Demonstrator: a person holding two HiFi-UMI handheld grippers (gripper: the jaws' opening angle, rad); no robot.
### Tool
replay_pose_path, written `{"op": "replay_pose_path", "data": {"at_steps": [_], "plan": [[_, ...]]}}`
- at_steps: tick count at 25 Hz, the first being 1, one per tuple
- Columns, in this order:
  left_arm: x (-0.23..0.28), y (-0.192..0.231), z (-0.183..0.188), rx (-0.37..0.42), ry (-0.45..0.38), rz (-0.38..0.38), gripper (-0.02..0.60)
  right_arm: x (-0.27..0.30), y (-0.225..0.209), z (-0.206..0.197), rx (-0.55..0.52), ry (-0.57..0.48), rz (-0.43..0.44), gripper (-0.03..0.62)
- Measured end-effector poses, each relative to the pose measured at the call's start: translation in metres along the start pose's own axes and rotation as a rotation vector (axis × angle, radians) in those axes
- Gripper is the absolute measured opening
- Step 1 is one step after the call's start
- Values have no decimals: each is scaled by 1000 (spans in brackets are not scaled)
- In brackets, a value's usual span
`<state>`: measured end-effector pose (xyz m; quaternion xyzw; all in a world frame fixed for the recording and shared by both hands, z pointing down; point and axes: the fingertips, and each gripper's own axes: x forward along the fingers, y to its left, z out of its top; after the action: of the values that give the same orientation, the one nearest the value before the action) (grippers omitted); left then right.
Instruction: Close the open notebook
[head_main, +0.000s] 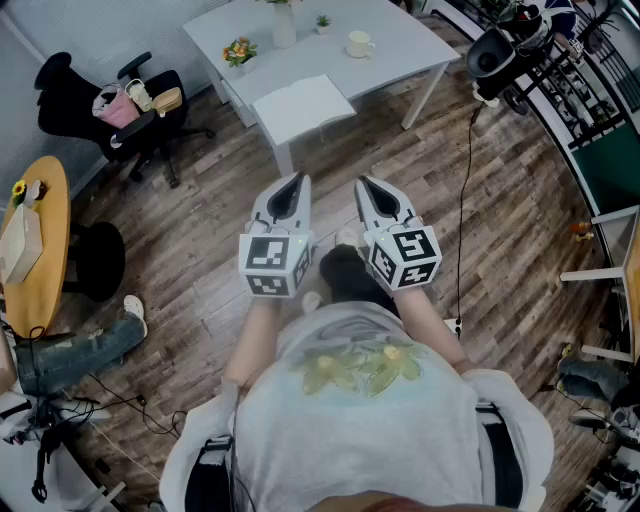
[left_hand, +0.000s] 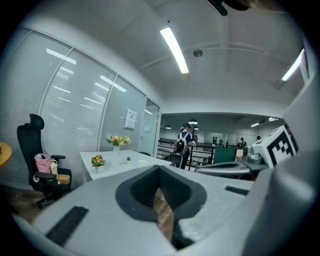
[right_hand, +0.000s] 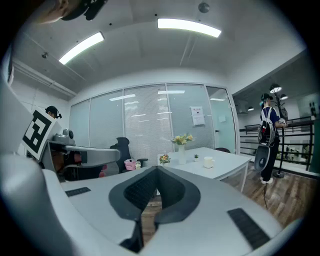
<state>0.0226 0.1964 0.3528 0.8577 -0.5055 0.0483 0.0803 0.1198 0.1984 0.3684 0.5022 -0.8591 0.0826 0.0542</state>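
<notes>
Obs.: Open notebook (head_main: 303, 107) lies flat, pages up, at the worktop (head_main: 400, 45) corner nearest the person, its edge close to the worktop's near edge. Person stands well back from it on the wood floor.

Left tongs (head_main: 297, 182): jaws together, nothing between them. Right tongs (head_main: 363, 184): likewise closed and empty. Both are held side by side in front of the body, pointing roughly toward the worktop.

Status (judged): task not begun; the approach is yet to be made.

Risks:
- The notebook sits near the edge and corner. A flat push on a page with closed tongs could slide the whole book off the worktop instead of folding it.
- With jaws closed, a tip may catch only a few leaves, so the cover stays down and pages crease.
- Letting the cover drop from halfway may leave it bouncing open.
- A cable (head_main: 465, 200) trails on the floor to the right, a snag hazard if the approach drifts that way.
- The cup (head_main: 358, 43) and vase (head_main: 284, 25) stand toward the far edge, well apart from the notebook, so knocking them looks unlikely.
</notes>
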Motion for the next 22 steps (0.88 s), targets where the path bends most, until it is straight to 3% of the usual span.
{"op": "replay_pose_path", "data": {"at_steps": [10, 20, 21, 22], "plan": [[14, 19, -6, -4, 26, 33, 3, 27, -14, 0, 41, -21, 19, 18], [60, 44, 0, 10, 28, 44, 3, 77, -45, 9, 43, -24, 38, 20], [65, 48, 2, 13, 26, 42, 3, 83, -49, 11, 47, -25, 42, 25], [71, 51, 4, 14, 26, 42, 3, 90, -53, 13, 60, -25, 47, 73]]}}
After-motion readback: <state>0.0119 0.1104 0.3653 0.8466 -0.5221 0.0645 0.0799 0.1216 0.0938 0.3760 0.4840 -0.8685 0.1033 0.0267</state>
